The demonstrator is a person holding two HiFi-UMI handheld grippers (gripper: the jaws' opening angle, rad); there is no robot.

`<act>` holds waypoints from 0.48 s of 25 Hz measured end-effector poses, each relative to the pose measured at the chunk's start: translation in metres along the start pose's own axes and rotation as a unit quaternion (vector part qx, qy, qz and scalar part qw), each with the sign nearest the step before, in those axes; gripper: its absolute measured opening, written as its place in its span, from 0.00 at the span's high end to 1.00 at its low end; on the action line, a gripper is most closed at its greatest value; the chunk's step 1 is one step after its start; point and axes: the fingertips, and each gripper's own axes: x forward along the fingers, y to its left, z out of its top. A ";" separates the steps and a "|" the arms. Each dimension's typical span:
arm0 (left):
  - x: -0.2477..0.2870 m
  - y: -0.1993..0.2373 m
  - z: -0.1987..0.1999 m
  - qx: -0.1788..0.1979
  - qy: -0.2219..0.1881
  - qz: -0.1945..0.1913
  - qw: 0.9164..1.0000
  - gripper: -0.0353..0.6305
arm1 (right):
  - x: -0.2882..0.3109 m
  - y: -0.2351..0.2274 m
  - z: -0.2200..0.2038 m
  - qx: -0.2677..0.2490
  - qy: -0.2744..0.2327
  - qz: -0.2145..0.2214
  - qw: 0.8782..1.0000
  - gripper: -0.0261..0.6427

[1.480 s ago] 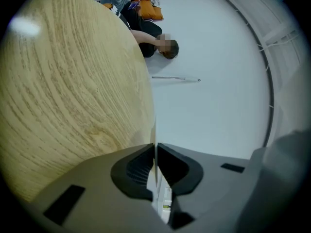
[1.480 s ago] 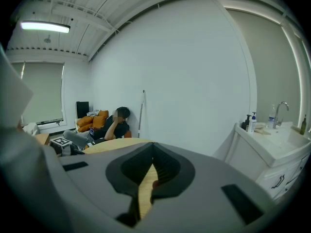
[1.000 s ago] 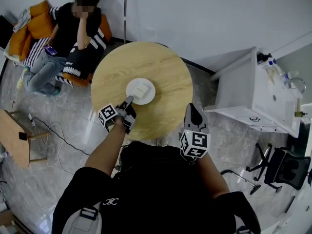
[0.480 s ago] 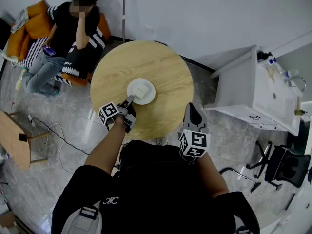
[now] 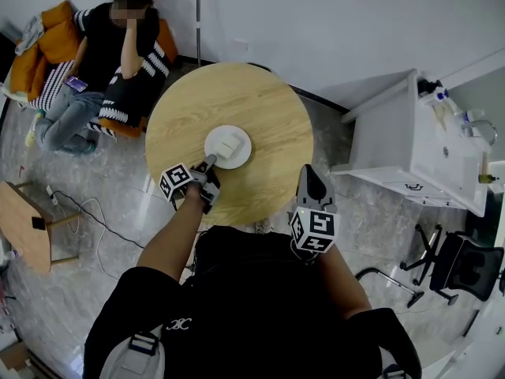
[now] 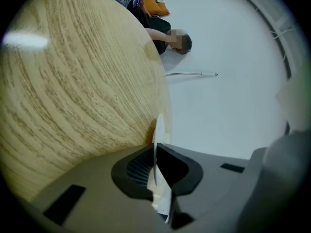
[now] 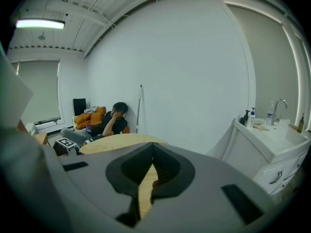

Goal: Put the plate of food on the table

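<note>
A white plate (image 5: 240,155) with a pale square piece of food (image 5: 229,144) rests near the middle of the round wooden table (image 5: 237,97). My left gripper (image 5: 209,162) is shut on the plate's near rim. In the left gripper view the plate (image 6: 158,129) shows edge-on, pinched between the jaws of the left gripper (image 6: 155,165), with the table (image 6: 73,81) beside it. My right gripper (image 5: 309,174) hangs at the table's near right edge. In the right gripper view the right gripper (image 7: 151,174) is shut with nothing in it.
A person (image 5: 118,50) sits on an orange sofa (image 5: 47,46) behind the table at the left. A white cabinet with a sink (image 5: 426,144) stands at the right, a small wooden side table (image 5: 22,219) at the left, and an office chair (image 5: 465,271) at the lower right.
</note>
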 end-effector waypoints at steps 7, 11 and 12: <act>0.001 0.010 0.000 -0.010 0.001 0.041 0.999 0.91 | 0.002 0.006 -0.001 -0.003 0.002 0.008 1.000 0.95; 0.003 0.011 0.001 0.001 0.001 0.069 0.998 0.91 | 0.003 0.006 0.001 -0.003 0.000 0.010 1.000 0.95; 0.003 0.011 0.001 0.004 0.000 0.079 0.997 0.91 | 0.002 0.005 0.001 -0.003 -0.001 0.010 1.000 0.95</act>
